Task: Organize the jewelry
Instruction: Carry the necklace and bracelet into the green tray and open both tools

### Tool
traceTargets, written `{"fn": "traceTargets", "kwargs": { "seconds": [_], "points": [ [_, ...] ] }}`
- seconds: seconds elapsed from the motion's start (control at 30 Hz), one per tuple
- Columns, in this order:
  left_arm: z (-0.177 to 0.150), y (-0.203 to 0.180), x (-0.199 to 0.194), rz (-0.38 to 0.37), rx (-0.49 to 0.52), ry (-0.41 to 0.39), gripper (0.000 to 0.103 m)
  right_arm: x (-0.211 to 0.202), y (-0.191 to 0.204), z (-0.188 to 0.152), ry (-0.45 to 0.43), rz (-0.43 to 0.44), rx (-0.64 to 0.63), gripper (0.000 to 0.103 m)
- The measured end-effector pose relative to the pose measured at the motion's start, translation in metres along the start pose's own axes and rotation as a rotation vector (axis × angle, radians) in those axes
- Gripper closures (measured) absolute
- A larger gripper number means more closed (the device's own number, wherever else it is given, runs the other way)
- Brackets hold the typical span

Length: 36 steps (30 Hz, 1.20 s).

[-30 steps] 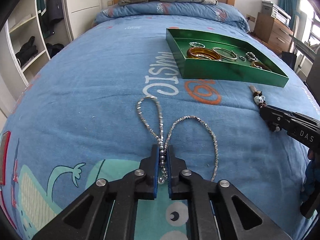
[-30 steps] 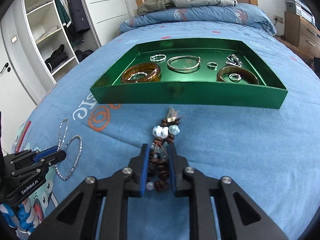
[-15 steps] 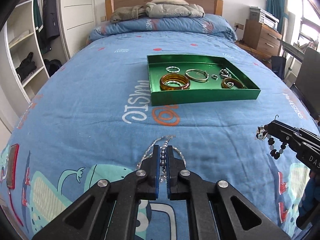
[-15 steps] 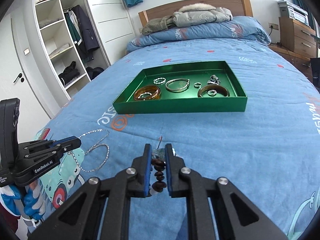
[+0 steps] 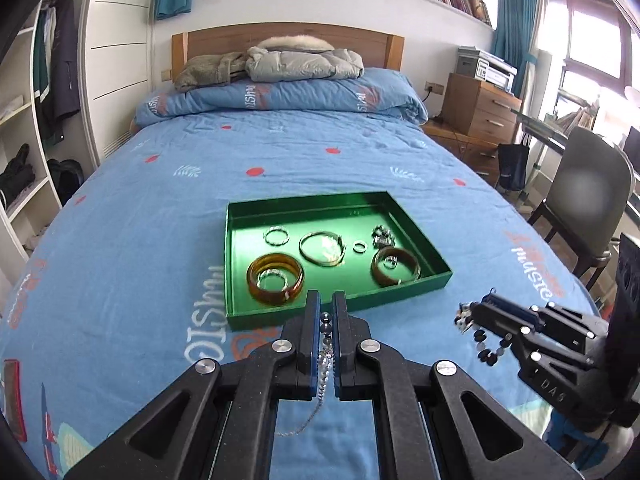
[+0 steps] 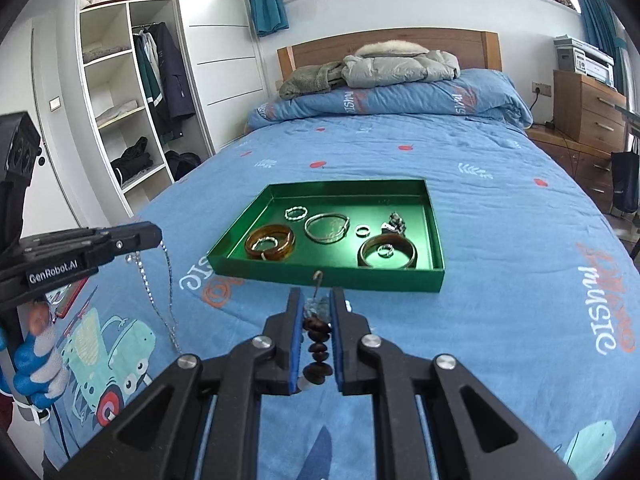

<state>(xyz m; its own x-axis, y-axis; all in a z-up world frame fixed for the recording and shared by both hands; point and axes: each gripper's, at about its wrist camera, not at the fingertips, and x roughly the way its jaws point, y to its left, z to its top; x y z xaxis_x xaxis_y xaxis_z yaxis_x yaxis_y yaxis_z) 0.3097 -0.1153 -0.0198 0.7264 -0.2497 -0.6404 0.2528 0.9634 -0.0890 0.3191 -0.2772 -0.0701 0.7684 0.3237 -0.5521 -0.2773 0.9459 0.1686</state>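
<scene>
My left claw (image 5: pixel 327 312) pinches silver chain necklace (image 5: pixel 325 360), my right claw (image 6: pixel 316 308) clamps brown bead bracelet (image 6: pixel 317 344); green tray (image 6: pixel 320 272) at twelve o'clock on bed (image 6: pixel 500 240).

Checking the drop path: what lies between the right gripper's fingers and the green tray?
Only bare blue bedspread, seen in the right wrist view, between the right gripper, shut on the beaded bracelet, and the green tray.
</scene>
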Motion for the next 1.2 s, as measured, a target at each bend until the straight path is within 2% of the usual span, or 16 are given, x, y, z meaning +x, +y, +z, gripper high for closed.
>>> {"fn": "traceTargets", "kwargs": {
  "seconds": [0.23,0.37,0.5,0.7,0.87,1.03,1.1,1.17,1.2],
  "points": [
    [0.076,-0.016,0.039,0.002,0.017,-0.088,0.098,0.042,-0.017,0.049,-0.036,-0.01,-0.007,0.091],
    [0.095,-0.014,0.065,0.01,0.001,-0.1,0.098,0.066,-0.026,0.07,-0.056,-0.013,-0.001,0.091],
    [0.077,-0.007,0.109,0.049,0.006,-0.028,0.098,0.093,-0.031,0.073,-0.041,-0.008,-0.006,0.091],
    [0.043,0.016,0.165,0.101,-0.017,0.1,0.098,0.138,-0.036,0.055,0.045,0.007,0.007,0.091],
    [0.032,0.031,0.186,0.137,-0.033,0.156,0.098,0.168,-0.038,0.04,0.117,0.013,0.018,0.091],
    [0.025,0.041,0.191,0.135,-0.052,0.183,0.098,0.175,-0.04,0.031,0.141,-0.015,0.027,0.088],
    [0.022,0.041,0.191,0.125,-0.053,0.194,0.092,0.175,-0.041,0.03,0.148,-0.023,0.029,0.088],
    [0.021,0.041,0.188,0.121,-0.055,0.199,0.078,0.173,-0.043,0.03,0.15,-0.036,0.032,0.085],
    [0.021,0.04,0.184,0.12,-0.055,0.193,0.071,0.17,-0.044,0.03,0.149,-0.041,0.036,0.08]
  ]
}}
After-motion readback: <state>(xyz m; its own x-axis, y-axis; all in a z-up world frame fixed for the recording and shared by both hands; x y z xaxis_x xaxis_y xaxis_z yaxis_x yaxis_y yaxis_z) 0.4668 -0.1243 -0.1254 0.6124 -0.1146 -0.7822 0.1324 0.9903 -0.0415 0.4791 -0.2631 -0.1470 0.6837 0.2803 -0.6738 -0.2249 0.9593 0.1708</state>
